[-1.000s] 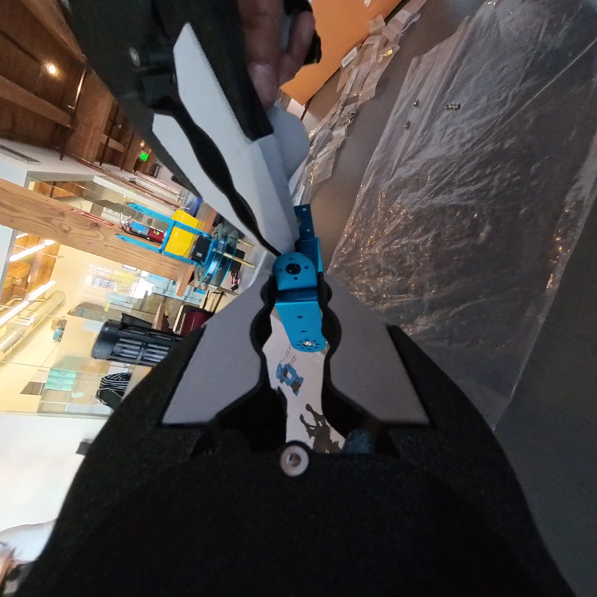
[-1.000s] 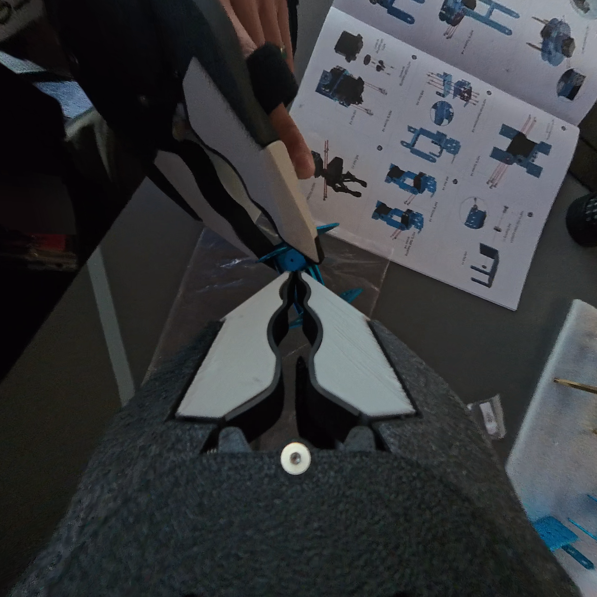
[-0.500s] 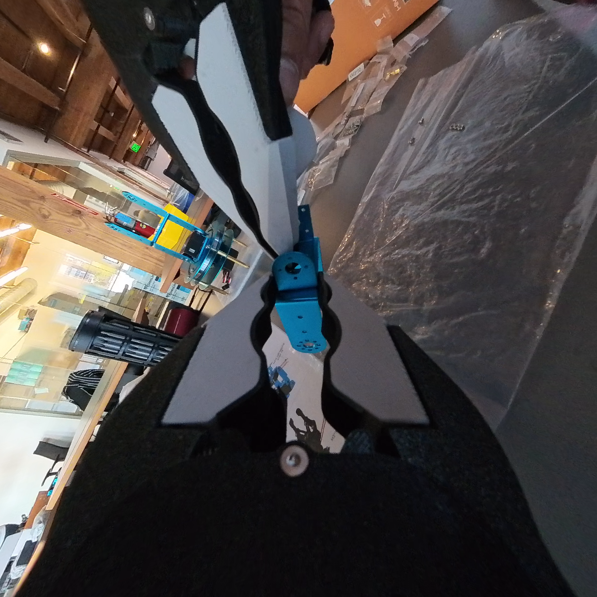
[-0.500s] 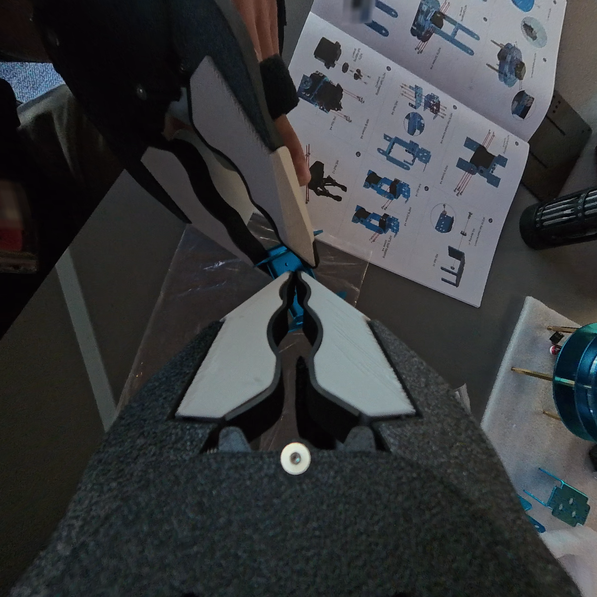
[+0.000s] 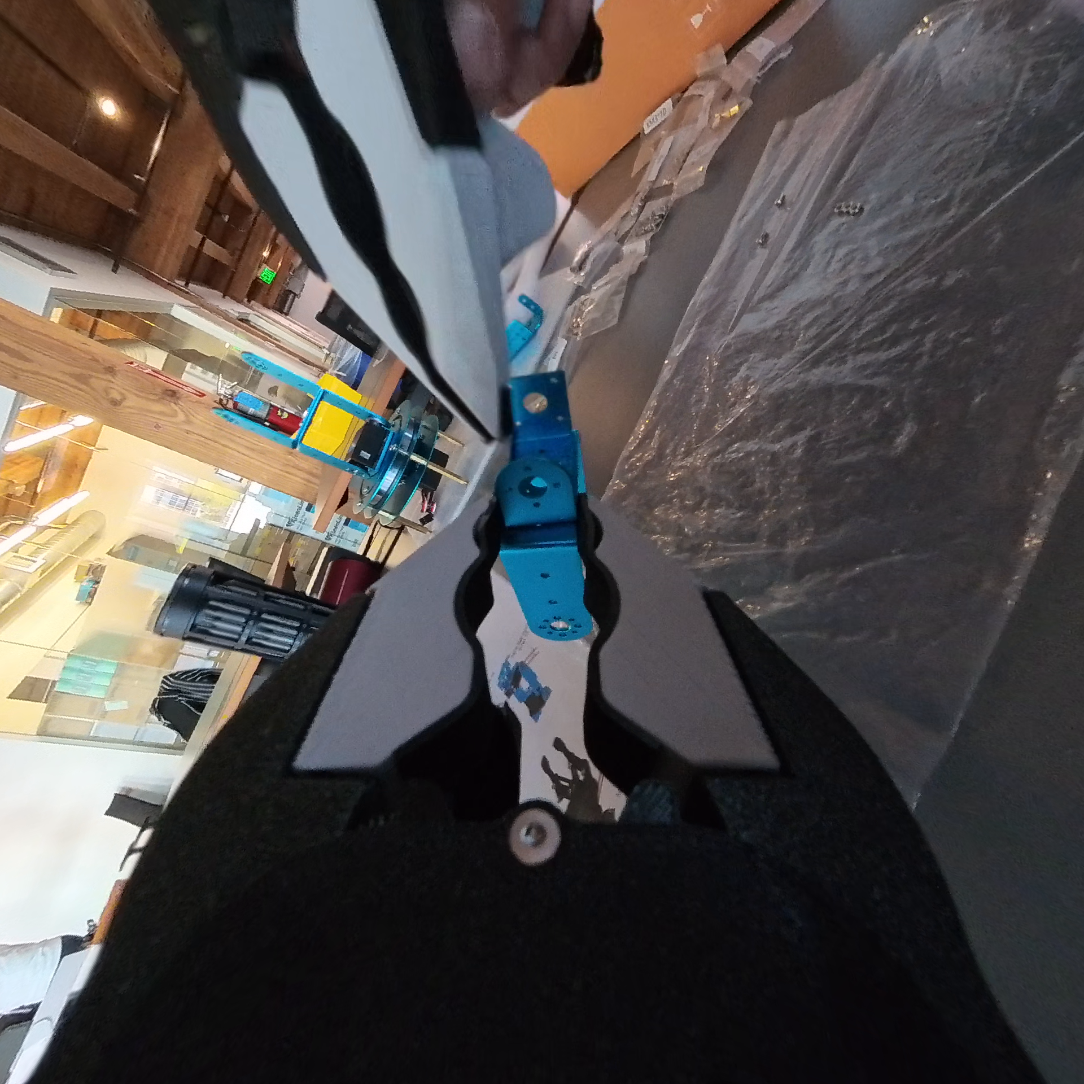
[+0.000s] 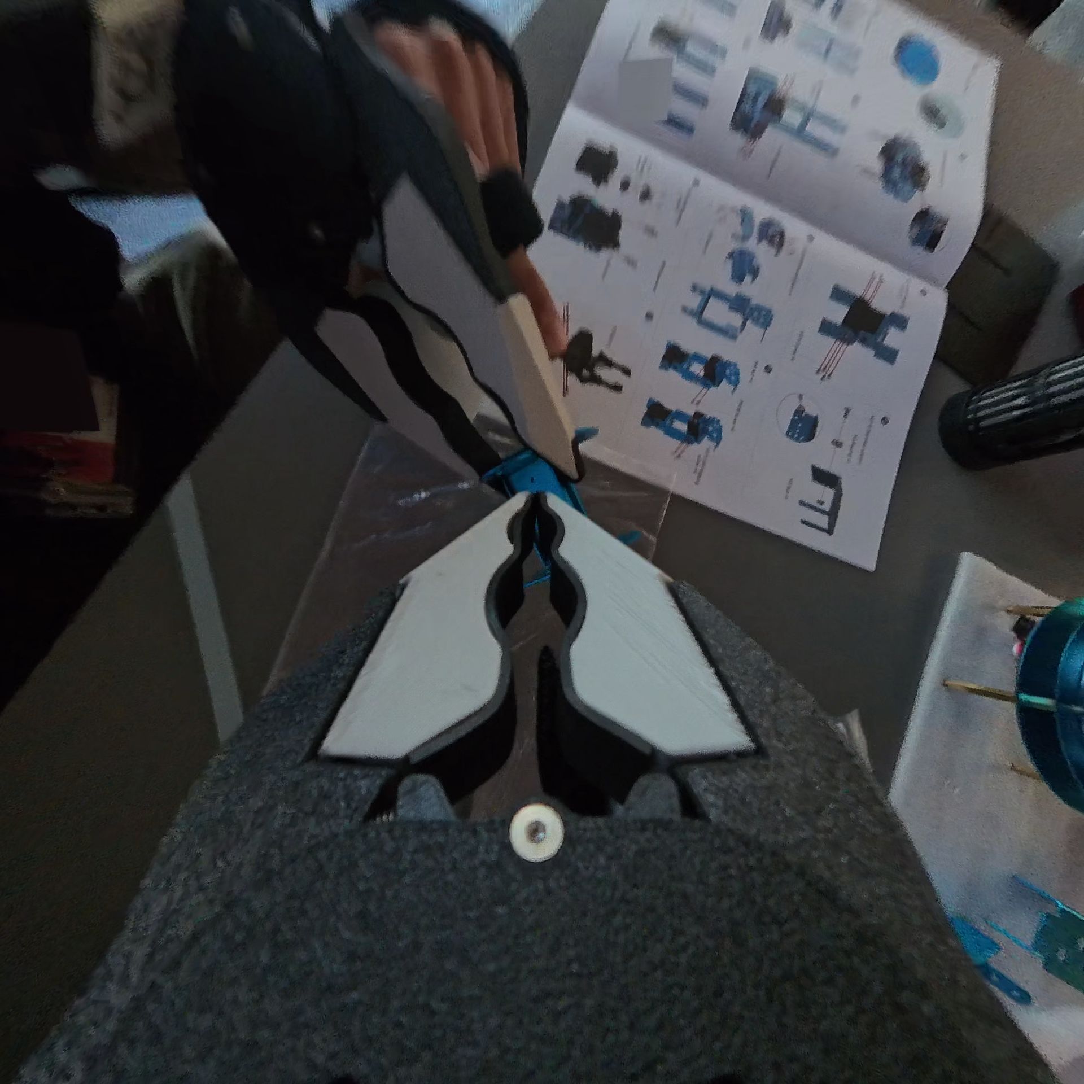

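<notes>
blue bracket (image 5: 542,516), seemingly clear plastic sheet (image 5: 850,410)

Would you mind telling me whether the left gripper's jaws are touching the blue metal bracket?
Touching. In the left wrist view, the left gripper has its jaws shut on the blue metal bracket, pressing against both its sides with no gap showing.

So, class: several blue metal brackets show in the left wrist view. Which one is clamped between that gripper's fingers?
The rounded-end blue bracket at the left gripper fingertips. The perforated blue bracket lies loose farther off beside the parts bags.

Glossy blue metal bracket (image 5: 542,516); crinkled clear plastic sheet (image 5: 850,410).
</notes>
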Available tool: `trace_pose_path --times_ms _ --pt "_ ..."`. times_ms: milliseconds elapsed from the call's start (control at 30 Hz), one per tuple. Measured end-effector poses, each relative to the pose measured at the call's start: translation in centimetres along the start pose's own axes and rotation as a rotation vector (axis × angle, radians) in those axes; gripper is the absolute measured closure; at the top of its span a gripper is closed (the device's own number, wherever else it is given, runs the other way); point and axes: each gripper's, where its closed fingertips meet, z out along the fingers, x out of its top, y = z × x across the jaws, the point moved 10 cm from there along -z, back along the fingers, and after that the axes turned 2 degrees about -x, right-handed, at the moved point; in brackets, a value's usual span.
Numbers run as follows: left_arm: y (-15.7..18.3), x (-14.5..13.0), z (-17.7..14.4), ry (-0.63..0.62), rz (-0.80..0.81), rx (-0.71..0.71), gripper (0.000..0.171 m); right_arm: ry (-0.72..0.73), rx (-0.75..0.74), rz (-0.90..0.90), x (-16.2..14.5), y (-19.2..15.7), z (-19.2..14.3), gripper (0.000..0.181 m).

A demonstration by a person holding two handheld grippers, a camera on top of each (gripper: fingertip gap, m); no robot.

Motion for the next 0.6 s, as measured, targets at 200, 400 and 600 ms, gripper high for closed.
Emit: trace_pose_path --times_ms 200,400,600 --pt "-0.9 0.5 -0.7 0.137 -0.173 -0.038 0.147 0.283 0.081 0.091 -1.8 0.6 -4.0 0.129" --pt "-1.2 1.1 -1.3 0.299 -0.401 -0.223 0.147 0.251 0.049 0.052 -4.9 -1.3 -1.7 0.126" --pt "-0.8 0.8 -0.8 0.293 -0.523 -0.374 0.147 0.259 0.043 0.020 -5.5 -2.8 -1.2 0.154"
